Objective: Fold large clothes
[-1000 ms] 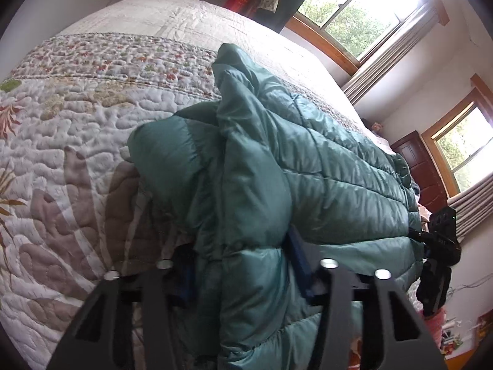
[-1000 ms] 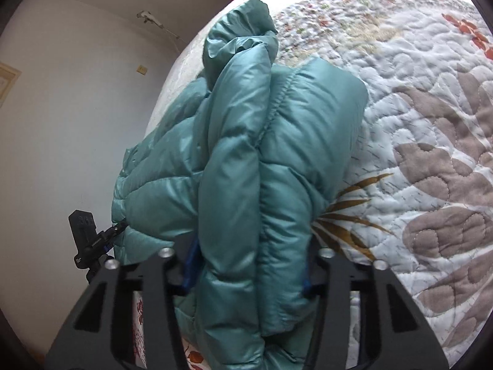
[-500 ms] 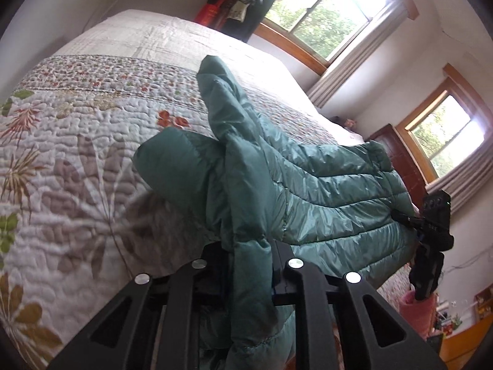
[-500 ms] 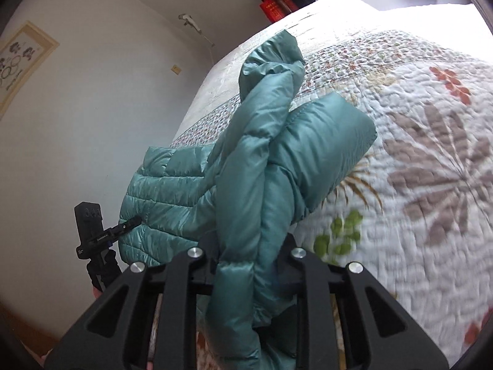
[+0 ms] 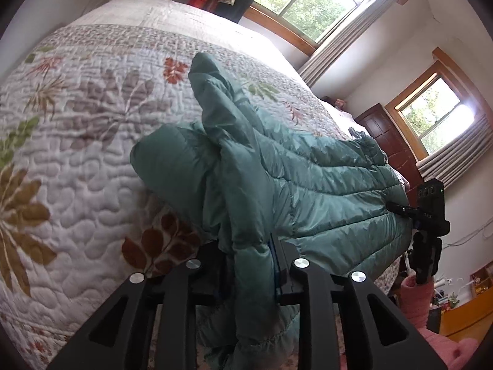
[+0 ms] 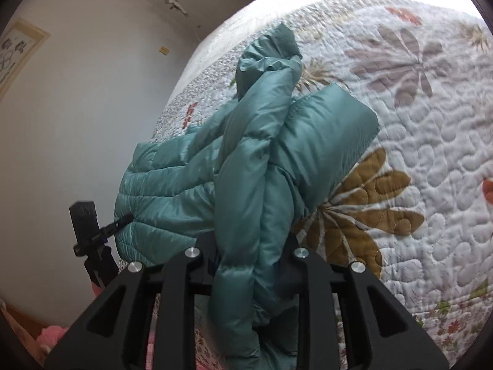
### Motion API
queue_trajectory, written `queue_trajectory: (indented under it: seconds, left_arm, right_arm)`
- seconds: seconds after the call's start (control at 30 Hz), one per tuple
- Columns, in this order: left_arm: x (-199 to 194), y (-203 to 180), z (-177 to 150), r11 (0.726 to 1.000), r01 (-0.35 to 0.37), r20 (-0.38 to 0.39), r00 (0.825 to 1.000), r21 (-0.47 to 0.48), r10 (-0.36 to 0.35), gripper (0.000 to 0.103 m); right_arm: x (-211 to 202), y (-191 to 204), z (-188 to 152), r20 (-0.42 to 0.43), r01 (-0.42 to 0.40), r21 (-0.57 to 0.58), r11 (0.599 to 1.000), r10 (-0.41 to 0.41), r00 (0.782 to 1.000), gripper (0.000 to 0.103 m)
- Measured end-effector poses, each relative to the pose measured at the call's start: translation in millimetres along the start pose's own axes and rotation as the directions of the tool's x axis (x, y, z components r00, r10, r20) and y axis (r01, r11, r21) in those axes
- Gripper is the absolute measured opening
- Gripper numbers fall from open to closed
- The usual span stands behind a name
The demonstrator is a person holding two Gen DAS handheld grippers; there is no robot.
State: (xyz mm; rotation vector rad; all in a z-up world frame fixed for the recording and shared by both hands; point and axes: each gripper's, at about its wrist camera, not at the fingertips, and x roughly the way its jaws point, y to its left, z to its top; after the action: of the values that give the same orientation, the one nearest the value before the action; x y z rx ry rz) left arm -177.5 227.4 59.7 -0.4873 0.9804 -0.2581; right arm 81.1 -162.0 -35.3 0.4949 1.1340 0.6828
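A teal quilted puffer jacket (image 5: 323, 191) lies on a bed's white floral quilt (image 5: 77, 141). Left tongs (image 5: 251, 265) and right tongs (image 6: 251, 256) each pinch a bunched fold of it.

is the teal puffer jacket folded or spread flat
Partly folded: the teal quilted puffer jacket lies bunched on the floral quilted bedspread, a doubled-over layer on top, both grippers shut on it.

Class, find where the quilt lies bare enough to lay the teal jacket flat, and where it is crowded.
Bare quilt beyond the cuffs, and beside the sleeve toward the bed's near edge. Crowded: the puffer jacket bunched at both grippers, left and right.
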Motion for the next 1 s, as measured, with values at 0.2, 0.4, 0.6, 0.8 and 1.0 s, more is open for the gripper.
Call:
queue_trajectory:
  seconds: [0.2,0.4,0.6,0.8,1.0]
  left_arm:
    - [15,20,-17,0.999,-0.023,0.028,0.999,-0.027,0.024,0.043]
    - [16,19,-11,0.998,-0.062,0.02,0.998,0.005,0.062,0.049]
    - [-21,12,2,0.98,-0.196,0.095,0.977,0.042,0.191,0.053]
    - [-39,-25,24,0.961,-0.25,0.195,0.955,0.119,0.225,0.054]
    - [-12,-69,24,0.951,-0.207,0.173,0.97,0.229,0.17,0.055]
  right_arm:
    - [30,-31,5,-0.032,-0.031,0.09,0.995,0.034,0.999,0.028]
    - [19,-26,-4,-0.014,0.027,0.052,0.998,-0.027,1.0,0.046]
    - [-20,-5,2,0.069,0.161,-0.002,0.987,-0.161,0.985,0.056]
    - [-31,19,44,0.119,0.209,-0.053,0.977,-0.202,0.972,0.067]
    - [14,15,92,0.039,0.23,-0.023,0.973,-0.229,0.973,0.067]
